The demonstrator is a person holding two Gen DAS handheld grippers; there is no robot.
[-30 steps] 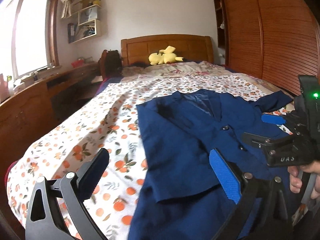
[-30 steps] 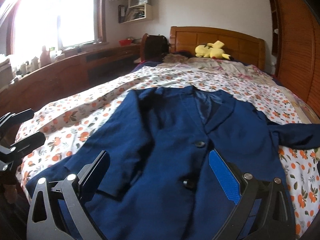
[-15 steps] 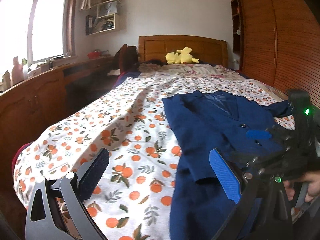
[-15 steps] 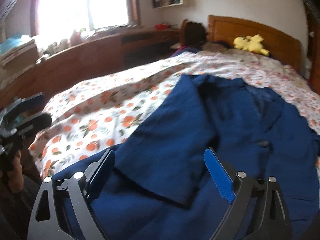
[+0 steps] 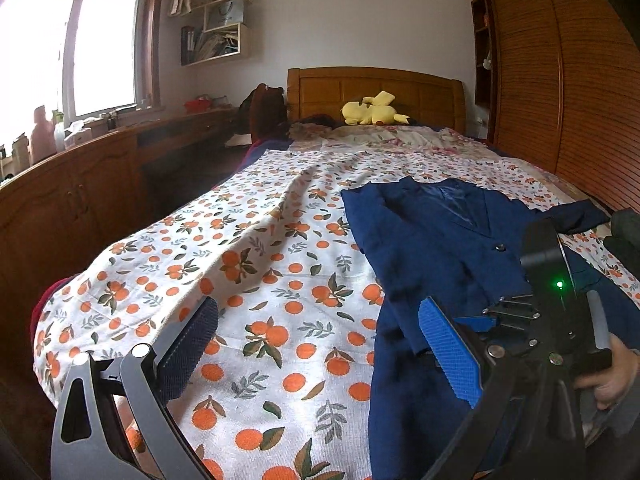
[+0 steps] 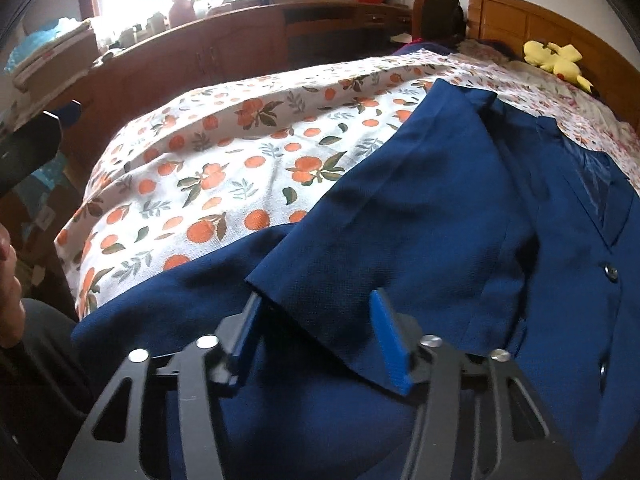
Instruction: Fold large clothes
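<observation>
Right gripper point(image 6: 320, 332) has dropped low since the earlier frame, jaws narrowed but unclosed around the folded sleeve cuff of the blue jacket point(image 6: 460, 216). Left gripper point(image 5: 316, 344) spread wide above the orange-print bedspread point(image 5: 260, 264)

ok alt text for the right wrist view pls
The right hand-held gripper, jaws open, straddles the cuff edge of a navy jacket spread on an orange-print bedspread. A yellow plush toy lies by the wooden headboard.
</observation>
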